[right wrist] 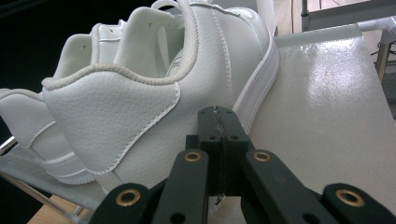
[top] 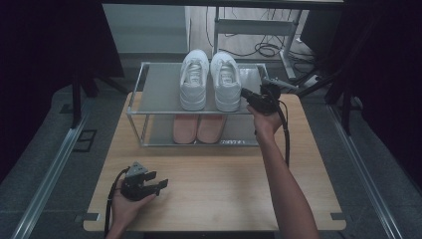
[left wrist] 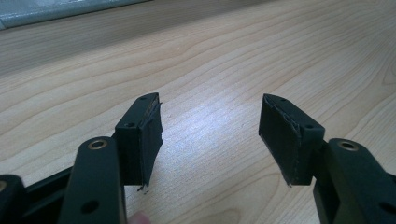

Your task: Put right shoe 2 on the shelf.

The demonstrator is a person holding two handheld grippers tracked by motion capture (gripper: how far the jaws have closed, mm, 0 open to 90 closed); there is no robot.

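- Right now the right gripper (top: 247, 94) sits at the heel side of the right-hand white leather sneaker (top: 226, 79), its jaws pressed fully together with nothing between them; it looks to be nudging or squaring the shoe, not gripping it.
- To do this well, I judge the closed tip should push low on the sole edge, so the shoe slides flat on the shelf instead of tipping.
- Pushes should be short and straight, keeping the shoe parallel to its partner, the left-hand white sneaker (top: 194, 78), which stands just beside it.
- Both shoes stand upright, toes pointing away from the person, on the top tier of the grey metal-framed shoe rack (top: 149, 89) at the far side of the light wooden table (top: 219, 184).
- Close up, the sneaker (right wrist: 140, 102) shows pebbled white leather, neat stitching, a padded collar and a smooth white sole.
- A pair of pink shoes (top: 197, 128) occupies the lower tier.
- Meanwhile the left gripper (top: 159, 185) rests low over the near table, jaws wide apart and empty.
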